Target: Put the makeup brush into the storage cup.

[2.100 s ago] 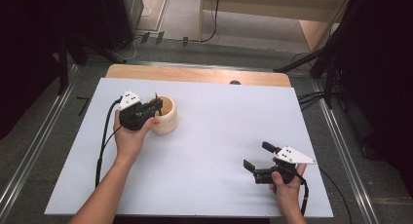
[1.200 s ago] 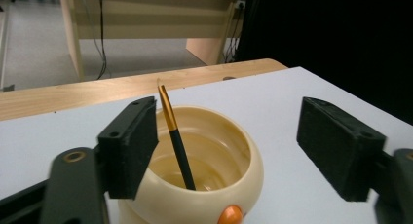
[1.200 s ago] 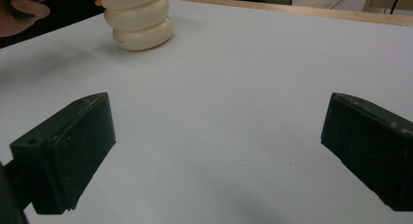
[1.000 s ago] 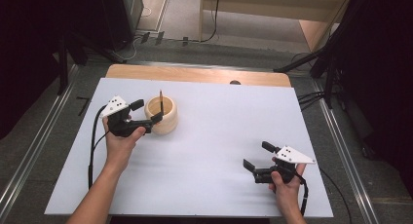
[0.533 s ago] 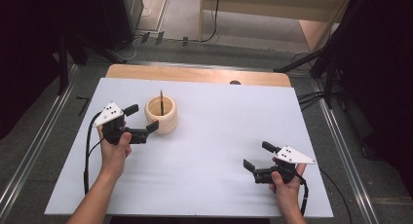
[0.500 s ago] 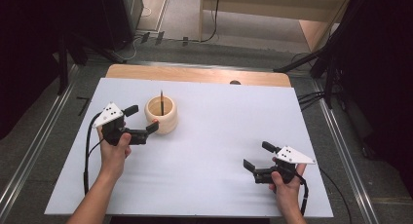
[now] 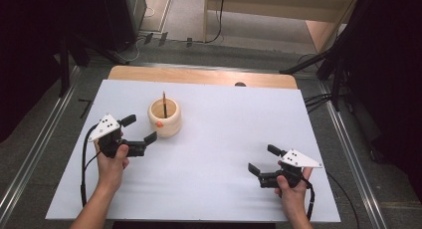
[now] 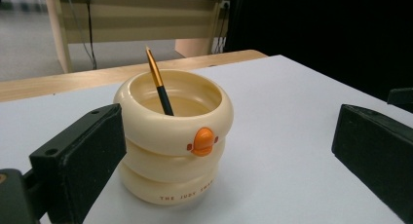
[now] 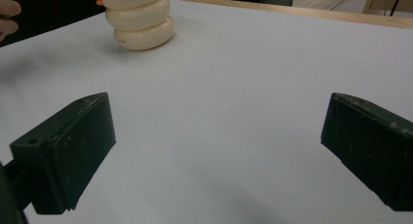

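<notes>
A cream, ring-shaped duck cup (image 7: 164,118) with an orange beak stands on the white table top (image 7: 224,139), left of centre. A dark pen with a gold upper end (image 7: 163,103) leans inside it. My left gripper (image 7: 139,129) is held just left of and nearer than the cup, open and empty. In the left gripper view the cup (image 8: 173,141) and pen (image 8: 158,80) sit ahead of the wide-apart jaws, apart from them. My right gripper (image 7: 263,159) rests open at the near right, and its view shows the cup (image 9: 139,19) far off.
A wooden strip (image 7: 199,75) runs along the table's far edge, with a small dark spot on it. Metal floor rails (image 7: 30,159) flank both sides of the table. Dark stands and cables (image 7: 328,64) are at the far right.
My left gripper has drawn back from over the cup, down and to the left, and the pen now stands free in the cup. The right gripper has not moved.
</notes>
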The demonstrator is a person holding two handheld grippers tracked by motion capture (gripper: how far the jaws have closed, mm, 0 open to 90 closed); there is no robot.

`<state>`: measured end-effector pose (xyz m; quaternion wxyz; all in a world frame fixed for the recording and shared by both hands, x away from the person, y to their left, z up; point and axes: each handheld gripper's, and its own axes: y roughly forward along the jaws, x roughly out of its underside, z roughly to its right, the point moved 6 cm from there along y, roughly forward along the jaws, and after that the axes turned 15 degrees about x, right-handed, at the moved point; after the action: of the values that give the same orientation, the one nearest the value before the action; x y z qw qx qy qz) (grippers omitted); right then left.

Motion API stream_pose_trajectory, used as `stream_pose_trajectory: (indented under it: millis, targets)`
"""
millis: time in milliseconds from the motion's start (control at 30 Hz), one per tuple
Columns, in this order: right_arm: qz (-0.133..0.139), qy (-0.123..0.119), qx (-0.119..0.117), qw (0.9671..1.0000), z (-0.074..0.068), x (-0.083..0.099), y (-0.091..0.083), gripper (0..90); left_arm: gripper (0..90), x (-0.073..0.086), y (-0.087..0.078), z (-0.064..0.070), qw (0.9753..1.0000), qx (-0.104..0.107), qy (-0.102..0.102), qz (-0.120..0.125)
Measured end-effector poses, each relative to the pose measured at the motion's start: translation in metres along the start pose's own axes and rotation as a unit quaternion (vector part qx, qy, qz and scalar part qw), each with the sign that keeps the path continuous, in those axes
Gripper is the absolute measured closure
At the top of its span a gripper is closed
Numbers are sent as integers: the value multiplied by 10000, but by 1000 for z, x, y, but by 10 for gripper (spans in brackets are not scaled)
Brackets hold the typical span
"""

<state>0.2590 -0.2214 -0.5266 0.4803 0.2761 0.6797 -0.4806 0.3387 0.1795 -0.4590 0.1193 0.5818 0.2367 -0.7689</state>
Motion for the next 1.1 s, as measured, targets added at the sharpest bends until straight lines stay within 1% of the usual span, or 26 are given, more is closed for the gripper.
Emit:
stream_pose_trajectory:
  millis: [200,400,500,633,700,867,1033,1100]
  targets:
    - [0,-4,5,10000,0,0,0,0,0,4,-6,5,10000,-21,46,-11]
    - [-2,-4,5,10000,0,0,0,0,0,11,-13,6,10000,-91,10,-3]
    - [2,-3,1,10000,-1,0,0,0,0,15,-16,7,9999,-92,26,-60]
    - [-1,-17,2,10000,-1,0,0,0,0,18,-20,8,10000,-86,5,-45]
    - [-7,-16,-2,10000,-1,0,0,0,0,19,-22,8,9999,-93,35,-76]
    - [2,-11,0,10000,-1,0,0,0,0,21,-31,7,9999,-117,9,-56]
    - [-2,-12,2,10000,-1,0,0,0,0,25,-40,7,9998,-203,22,-41]
    - [0,1,7,10000,-1,0,0,0,0,26,-43,7,9998,-196,1,-19]
